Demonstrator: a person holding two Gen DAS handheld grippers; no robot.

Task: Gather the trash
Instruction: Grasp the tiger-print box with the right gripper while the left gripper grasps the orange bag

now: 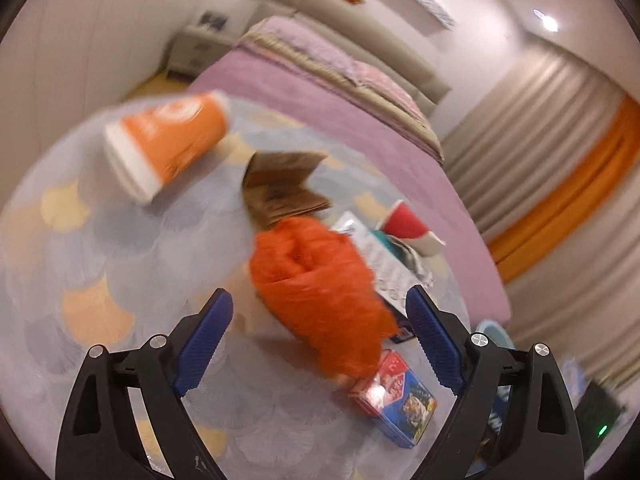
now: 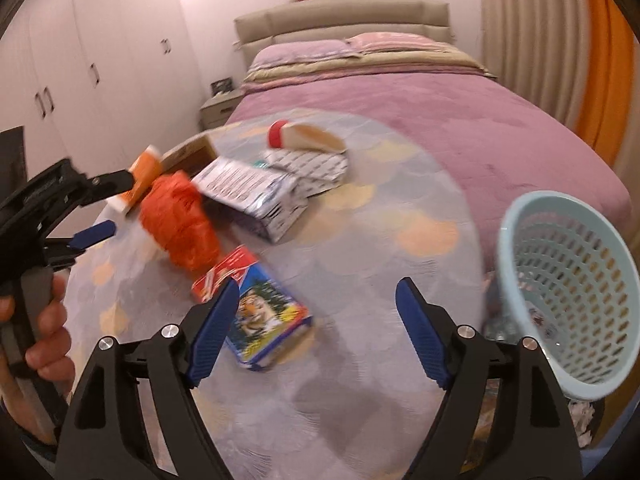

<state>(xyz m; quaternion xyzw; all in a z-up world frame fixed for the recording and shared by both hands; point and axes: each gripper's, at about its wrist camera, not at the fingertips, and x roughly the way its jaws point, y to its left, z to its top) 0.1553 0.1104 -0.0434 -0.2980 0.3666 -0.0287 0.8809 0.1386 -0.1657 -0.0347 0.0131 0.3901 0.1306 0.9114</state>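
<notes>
Trash lies on a round table with a scalloped cloth [image 2: 360,280]. A crumpled orange bag [image 1: 320,292] lies just ahead of my open, empty left gripper [image 1: 320,320]; it also shows in the right wrist view [image 2: 180,224]. An orange paper cup [image 1: 168,144] lies on its side at the far left. A brown cardboard piece [image 1: 284,188] lies behind the bag. A red-and-blue tiger box [image 2: 260,320] lies by the left finger of my open, empty right gripper [image 2: 316,308]. A printed foil carton [image 2: 256,192] and a red cup [image 2: 304,136] lie further back.
A light blue perforated basket [image 2: 568,296] stands tilted at the table's right edge. A bed with a purple cover [image 2: 440,120] is behind the table. White wardrobes [image 2: 80,60] line the left wall. Curtains [image 1: 560,184] hang on the right.
</notes>
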